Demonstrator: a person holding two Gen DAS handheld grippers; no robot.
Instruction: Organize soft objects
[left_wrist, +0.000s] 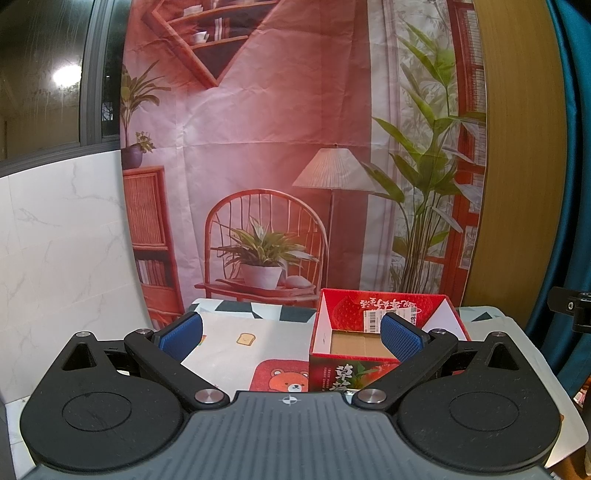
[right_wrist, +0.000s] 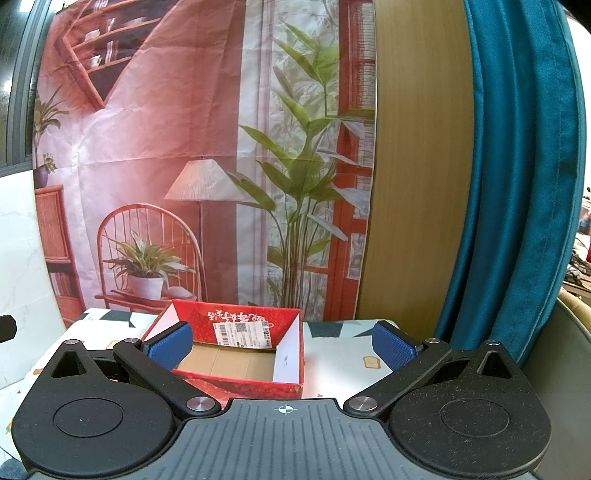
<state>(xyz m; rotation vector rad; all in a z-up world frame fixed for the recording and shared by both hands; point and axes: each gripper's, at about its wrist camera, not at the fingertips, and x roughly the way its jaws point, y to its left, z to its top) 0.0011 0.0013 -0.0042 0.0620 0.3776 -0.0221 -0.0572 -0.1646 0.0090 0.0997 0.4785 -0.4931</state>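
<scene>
An open red strawberry-print cardboard box (left_wrist: 325, 365) stands on the table; its brown floor looks empty. It also shows in the right wrist view (right_wrist: 291, 354). A small red bear-print soft item (left_wrist: 280, 376) lies on the table just left of the box. My left gripper (left_wrist: 291, 334) is open and empty, above the table's near side, its right blue pad in front of the box. My right gripper (right_wrist: 282, 341) is open and empty, with the box between and beyond its fingers.
The table (left_wrist: 236, 325) has a white cloth with toast and geometric prints. A printed fabric backdrop (left_wrist: 280, 147) hangs behind it. A marble-look wall (left_wrist: 62, 240) is at left, a wooden panel (right_wrist: 417, 166) and a teal curtain (right_wrist: 517, 184) at right.
</scene>
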